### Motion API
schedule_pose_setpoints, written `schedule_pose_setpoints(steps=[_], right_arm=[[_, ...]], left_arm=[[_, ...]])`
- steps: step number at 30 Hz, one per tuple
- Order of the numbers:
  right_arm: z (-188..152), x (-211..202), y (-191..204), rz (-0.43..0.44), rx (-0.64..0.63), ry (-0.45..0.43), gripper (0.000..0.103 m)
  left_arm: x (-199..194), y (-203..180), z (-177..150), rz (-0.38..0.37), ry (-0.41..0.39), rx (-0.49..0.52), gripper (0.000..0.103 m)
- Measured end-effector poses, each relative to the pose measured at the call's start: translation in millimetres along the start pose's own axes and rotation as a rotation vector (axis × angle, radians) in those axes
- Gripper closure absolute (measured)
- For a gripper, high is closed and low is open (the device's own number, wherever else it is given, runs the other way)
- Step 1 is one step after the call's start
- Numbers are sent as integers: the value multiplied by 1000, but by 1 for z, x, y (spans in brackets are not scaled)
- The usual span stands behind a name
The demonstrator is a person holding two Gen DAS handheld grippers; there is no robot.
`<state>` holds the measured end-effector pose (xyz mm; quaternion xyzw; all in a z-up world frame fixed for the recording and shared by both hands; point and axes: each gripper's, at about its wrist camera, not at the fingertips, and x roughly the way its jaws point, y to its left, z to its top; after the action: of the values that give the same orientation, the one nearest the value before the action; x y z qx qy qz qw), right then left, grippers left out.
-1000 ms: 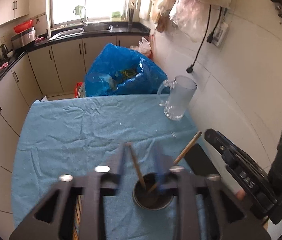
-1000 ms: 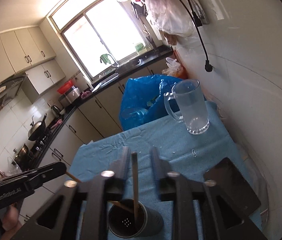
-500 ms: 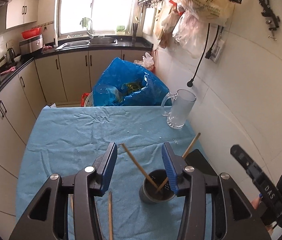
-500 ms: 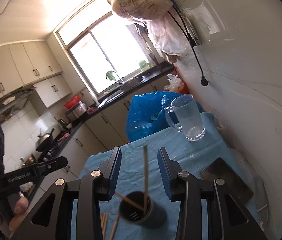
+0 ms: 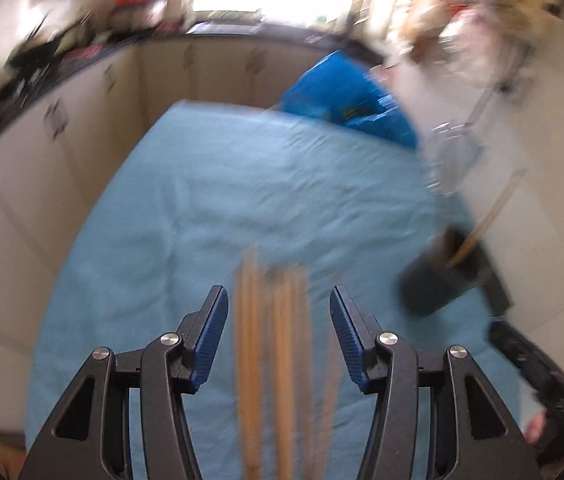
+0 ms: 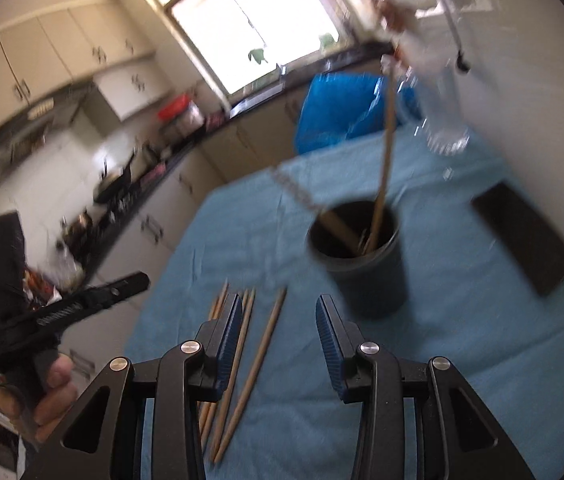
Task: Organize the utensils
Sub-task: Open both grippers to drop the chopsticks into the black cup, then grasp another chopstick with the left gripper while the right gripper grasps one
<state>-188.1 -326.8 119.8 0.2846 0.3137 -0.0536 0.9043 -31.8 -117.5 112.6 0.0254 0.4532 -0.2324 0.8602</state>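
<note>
The left gripper [image 5: 278, 332], jaws widening over the loose chopsticks [image 5: 270, 344] beside the cup [image 6: 357, 256], is risking scattering them (the right gripper [image 6: 278, 332], spread and empty, is hovering nearby).

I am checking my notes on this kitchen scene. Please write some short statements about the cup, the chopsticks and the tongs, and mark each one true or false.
1. The dark cup stands upright on the blue cloth. True.
2. The cup is empty. False: two chopsticks stand in it.
3. Several loose chopsticks lie on the cloth. True.
4. The right tongs are clamped on a chopstick. False: they are open, holding nothing.
5. The left tongs are open above the loose chopsticks, their jaws opening. True.
6. The clear glass mug lies on its side. False: it stands upright at the far edge.
</note>
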Motion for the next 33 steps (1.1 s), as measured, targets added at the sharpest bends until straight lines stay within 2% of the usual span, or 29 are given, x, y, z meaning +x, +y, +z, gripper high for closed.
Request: schedule_pose_setpoints(steps=[2,5,10,13,18,21,25,28,30,32,33], right_arm=[[-8,17,8,-14,-15,50,61],[-19,38,15,-38,-24,108,61],[-25,58,20,-88,-24,149,61],[-29,70,26,-115,-30,163,61],[-31,90,31,-179,-60,184,61],[-26,106,36,-215,-84,204,61],[-16,125,41,-241,-81,212,61],[-8,142,45,-273,-83,235,52],[-3,153,48,-297,-87,252,32],[0,159,49,-320,-89,258,24],[2,164,49,-332,-85,258,23]], left_arm=[[23,32,-17,40,56,-78,51],[43,58,-36,50,112,-131,51],[59,73,-54,54,149,-136,51],[59,79,-56,74,131,-135,49],[53,89,-60,145,51,-123,38],[56,92,-64,165,36,-107,33],[61,93,-67,186,6,-96,18],[62,92,-67,176,-2,-90,15],[62,94,-67,163,-6,-97,14],[61,95,-67,151,-9,-102,13],[62,95,-67,147,-10,-104,12]])
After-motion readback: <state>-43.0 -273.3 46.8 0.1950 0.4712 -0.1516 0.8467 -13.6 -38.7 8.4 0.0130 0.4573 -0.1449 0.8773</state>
